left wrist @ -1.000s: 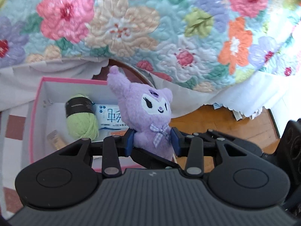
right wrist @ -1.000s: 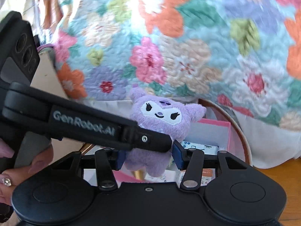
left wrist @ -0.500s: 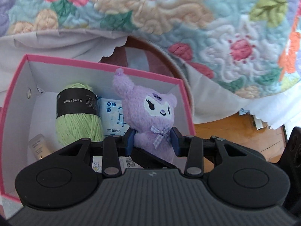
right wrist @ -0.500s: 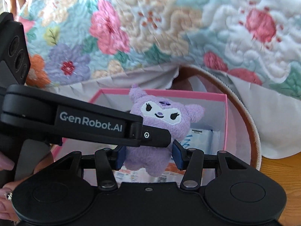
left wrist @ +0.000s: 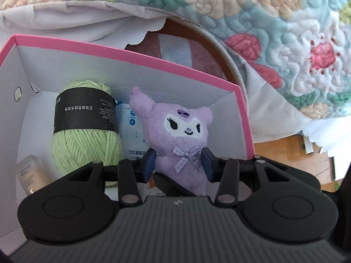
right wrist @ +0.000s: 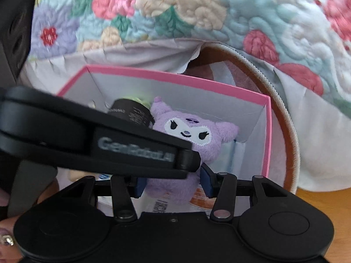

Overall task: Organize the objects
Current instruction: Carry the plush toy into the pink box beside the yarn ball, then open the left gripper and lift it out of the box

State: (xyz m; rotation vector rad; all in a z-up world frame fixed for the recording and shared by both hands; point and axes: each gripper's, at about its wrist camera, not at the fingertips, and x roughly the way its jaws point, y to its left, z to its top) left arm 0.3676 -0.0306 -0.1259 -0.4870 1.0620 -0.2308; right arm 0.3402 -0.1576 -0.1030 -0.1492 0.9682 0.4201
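1. Your left tool (left wrist: 178,162) is narrowed onto the purple plush toy (left wrist: 182,131), with its blue pads pressed into the fuzzy body on either side, just below the gingham bow.
2. Your right tool (right wrist: 173,180) grips the same plush toy (right wrist: 193,140) low on its rounded belly, pads sunk into the pile on both flanks. The black arm of the left tool crosses in front of that view and hides the toy's left shoulder.
3. The toy sits upright inside the pink-rimmed box (left wrist: 136,57), toward its right wall. It is soft, short-furred and lilac, with one pointed ear raised, a white embroidered face patch and stitched black eyes.
4. The box is stiff card with smooth grey-white inner walls, crisp folded corners and a round hole in the left wall.
5. Just left of the toy lies a skein of pale green yarn (left wrist: 87,144), thick twisted strands wound into an oval and banded by a matte black paper label with small white print.
6. Between the yarn and the toy a glossy white packet (left wrist: 131,131) with blue print stands against the back.
7. A small beige rectangular bottle (left wrist: 33,174) lies in the near left corner.
8. Behind the box hangs a quilted floral bedspread (left wrist: 274,22), puffy and stitched in swirls, with a scalloped pale lining (left wrist: 65,15).
9. Bare wooden floor (left wrist: 296,153) shows to the right.
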